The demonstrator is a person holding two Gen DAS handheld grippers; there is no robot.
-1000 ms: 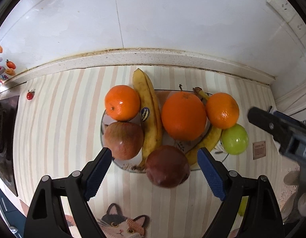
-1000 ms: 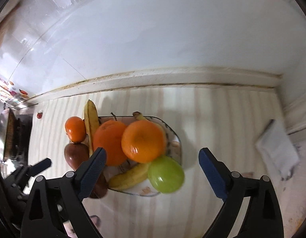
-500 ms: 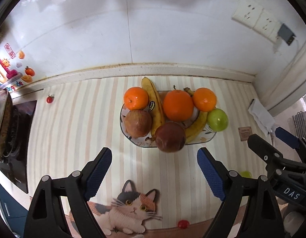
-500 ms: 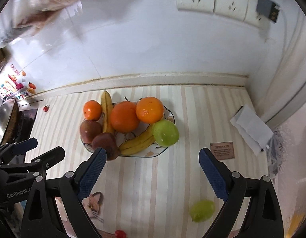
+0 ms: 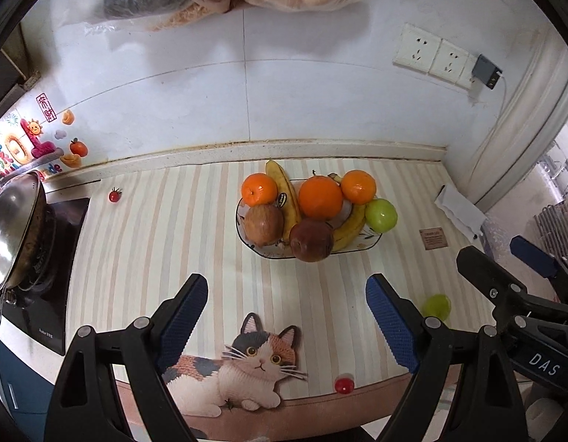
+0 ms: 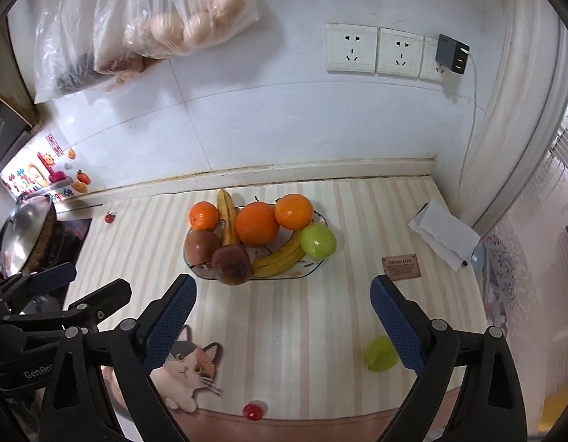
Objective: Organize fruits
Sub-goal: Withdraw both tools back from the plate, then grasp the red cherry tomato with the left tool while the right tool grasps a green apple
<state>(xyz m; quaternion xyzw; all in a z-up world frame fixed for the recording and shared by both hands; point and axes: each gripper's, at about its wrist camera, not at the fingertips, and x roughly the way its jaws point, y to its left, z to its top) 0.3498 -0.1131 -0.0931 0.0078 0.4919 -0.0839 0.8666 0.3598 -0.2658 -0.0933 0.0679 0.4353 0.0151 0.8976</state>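
A fruit plate (image 5: 361, 247) (image 6: 309, 270) sits on the striped counter, holding oranges (image 5: 319, 197) (image 6: 256, 223), bananas (image 5: 288, 202) (image 6: 280, 258), two brown-red fruits (image 5: 310, 240) (image 6: 231, 264) and a green apple (image 5: 381, 214) (image 6: 318, 241). A loose green fruit (image 5: 436, 305) (image 6: 380, 353) lies near the front right of the counter. My left gripper (image 5: 286, 316) is open and empty, well back from the plate. My right gripper (image 6: 282, 316) is open and empty too, with the loose green fruit beside its right finger.
A small red fruit (image 5: 344, 385) (image 6: 253, 410) lies at the counter's front edge by a cat picture (image 5: 247, 364). Another small red fruit (image 5: 115, 195) lies near the stove with a wok (image 5: 15, 228) at left. White paper (image 6: 444, 235) lies at right. Bags hang on the wall.
Both grippers have pulled back and up from the plate. The plate looks smaller and farther, and the front of the counter and the wall sockets have come into view.
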